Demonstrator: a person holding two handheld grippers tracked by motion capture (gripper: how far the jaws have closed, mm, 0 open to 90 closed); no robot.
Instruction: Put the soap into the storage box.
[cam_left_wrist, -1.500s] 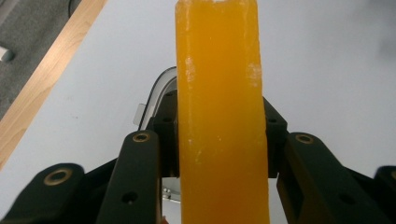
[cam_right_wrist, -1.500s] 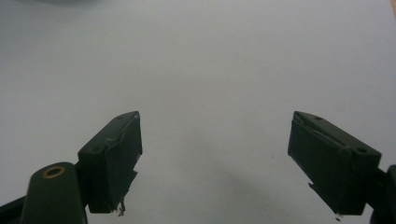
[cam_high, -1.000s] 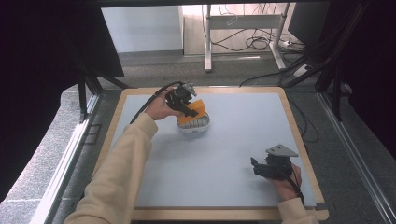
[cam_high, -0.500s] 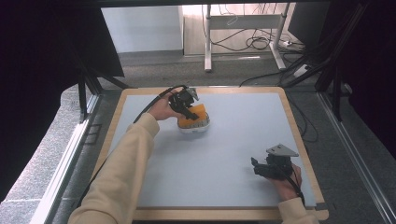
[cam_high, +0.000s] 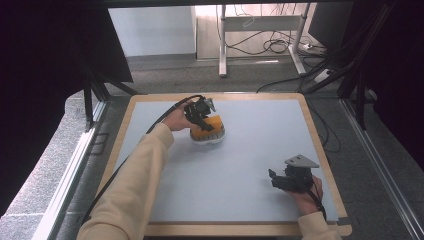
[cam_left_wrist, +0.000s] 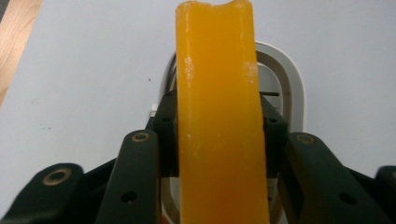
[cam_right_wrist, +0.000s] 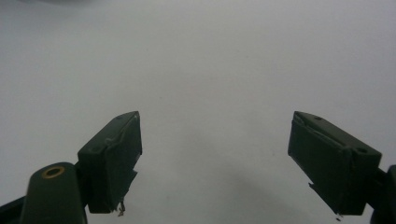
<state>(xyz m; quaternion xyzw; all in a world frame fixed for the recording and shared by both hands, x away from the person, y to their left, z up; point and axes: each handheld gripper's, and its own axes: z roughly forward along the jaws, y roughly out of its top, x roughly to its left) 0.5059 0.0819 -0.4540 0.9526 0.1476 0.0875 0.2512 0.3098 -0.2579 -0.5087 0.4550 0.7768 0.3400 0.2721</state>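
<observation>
The orange block (cam_left_wrist: 218, 121), a long, slightly translucent bar with a chipped far end, was pinched between the two black jaws of the left gripper (cam_left_wrist: 218, 135). In the left gripper view it ran straight up the middle, with the jaw pads pressed flat against its two long sides. Just beneath it lay a white oval holder (cam_left_wrist: 285, 88) with a raised rim, resting on the pale blue bench (cam_left_wrist: 79, 70).

In the high view, the left gripper (cam_high: 200, 114) sat toward the far left part of the bench (cam_high: 250, 160), held by a hand in a cream sleeve (cam_high: 135, 180). The orange block (cam_high: 210, 126) appeared to rest on or in the white holder (cam_high: 207, 139); whether it was fully seated or held just above could not be told.

The right gripper (cam_high: 292, 180) was well apart, near the person's right-hand corner of the bench. In the right gripper view its jaws stood spread wide, with nothing between them but bare bench surface (cam_right_wrist: 210, 70).

Judged from this, the block had been brought to the holder, so the carrying part seemed done. What appeared left was to settle it, let the left jaws open, and draw the gripper away. The right gripper seemed to have no part in the work at that point.
</observation>
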